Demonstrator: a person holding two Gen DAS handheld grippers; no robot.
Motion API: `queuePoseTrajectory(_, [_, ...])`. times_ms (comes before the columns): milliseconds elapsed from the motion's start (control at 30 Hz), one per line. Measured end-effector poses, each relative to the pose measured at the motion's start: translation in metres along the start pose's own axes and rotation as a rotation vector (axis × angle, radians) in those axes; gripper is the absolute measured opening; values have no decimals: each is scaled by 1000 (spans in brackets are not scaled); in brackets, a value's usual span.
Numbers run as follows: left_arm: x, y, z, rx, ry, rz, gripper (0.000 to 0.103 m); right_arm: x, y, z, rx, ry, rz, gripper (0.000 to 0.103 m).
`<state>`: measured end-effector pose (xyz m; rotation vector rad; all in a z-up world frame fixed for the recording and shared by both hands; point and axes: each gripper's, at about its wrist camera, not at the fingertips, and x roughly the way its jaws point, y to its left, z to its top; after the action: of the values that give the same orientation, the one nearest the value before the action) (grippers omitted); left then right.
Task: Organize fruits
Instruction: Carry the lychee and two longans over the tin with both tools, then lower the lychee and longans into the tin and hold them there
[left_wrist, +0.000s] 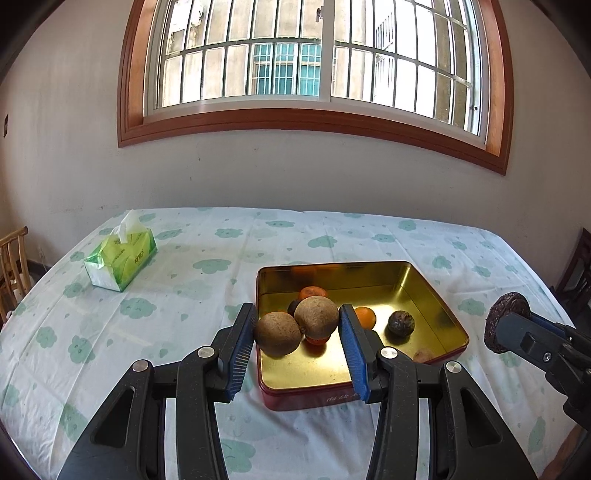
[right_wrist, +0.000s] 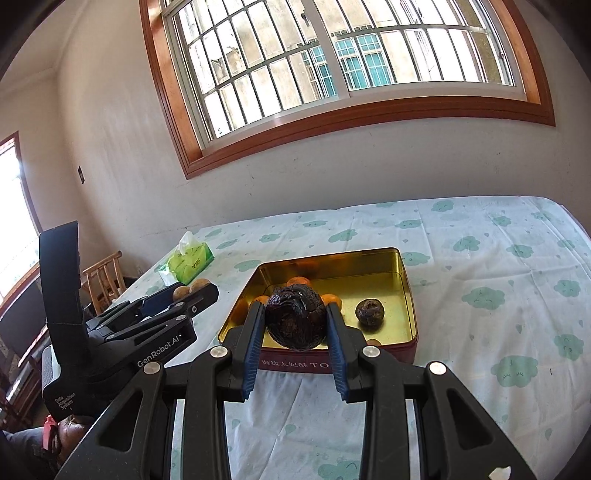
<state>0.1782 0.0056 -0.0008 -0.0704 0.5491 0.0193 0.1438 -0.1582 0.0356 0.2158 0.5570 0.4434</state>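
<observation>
A red tin (left_wrist: 306, 400) (right_wrist: 369, 356) with a gold inside stands on the table. In it lie small oranges (left_wrist: 364, 316) (right_wrist: 297, 281) and a dark wrinkled fruit (left_wrist: 400, 322) (right_wrist: 370, 312). My left gripper (left_wrist: 297, 325) is shut on two brown round fruits (left_wrist: 295, 326) joined side by side, held above the tin's near left corner. My right gripper (right_wrist: 296, 319) is shut on a large dark wrinkled fruit (right_wrist: 295, 317) (left_wrist: 502, 325), raised over the tin's near edge. In the right wrist view the left gripper (right_wrist: 192, 291) shows at the left with its brown fruits (right_wrist: 190, 288).
A green tissue pack (left_wrist: 120, 258) (right_wrist: 189, 260) lies at the table's far left. The tablecloth (left_wrist: 369, 236) is white with green cloud prints. Wooden chairs (left_wrist: 13, 266) (right_wrist: 105, 282) stand at the left side, a dark chair (left_wrist: 576, 273) at the right. A wall with a barred window is behind.
</observation>
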Motion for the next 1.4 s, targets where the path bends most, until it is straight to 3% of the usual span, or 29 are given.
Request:
queuePoseTrajectory(700, [58, -1, 8, -6, 41, 23, 46, 52, -33, 8, 17, 23, -27, 30])
queuePoseTrajectory(1400, [81, 1, 8, -7, 62, 31, 46, 68, -40, 5, 30, 38, -26, 30])
